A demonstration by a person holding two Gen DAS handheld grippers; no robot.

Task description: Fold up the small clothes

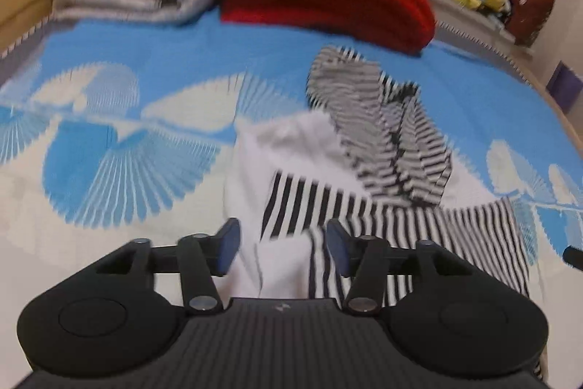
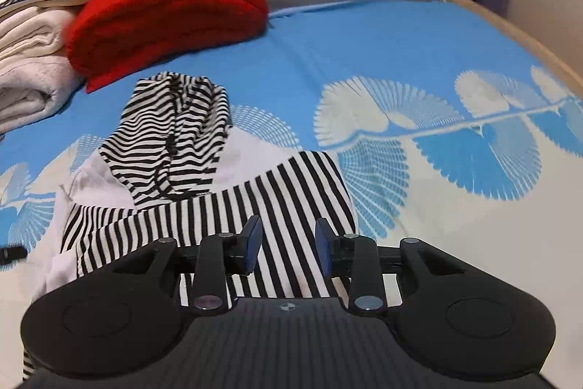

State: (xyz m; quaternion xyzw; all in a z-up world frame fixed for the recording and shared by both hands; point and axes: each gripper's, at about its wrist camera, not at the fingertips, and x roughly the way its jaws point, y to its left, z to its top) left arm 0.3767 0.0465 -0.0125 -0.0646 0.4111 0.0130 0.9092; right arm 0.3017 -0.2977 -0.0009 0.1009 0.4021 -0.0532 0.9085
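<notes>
Black ribbed housings fill the bottom of both views; the left gripper (image 1: 283, 245) and right gripper (image 2: 288, 245) stand released, blue pads apart, nothing between them. Behind spreads a smooth blue-and-white fan-patterned bedspread (image 2: 400, 53). At frame centre lies the soft black-and-white striped hooded garment (image 2: 204, 177), folded. A fuzzy red bundle (image 2: 167, 13) sits upper left.
</notes>
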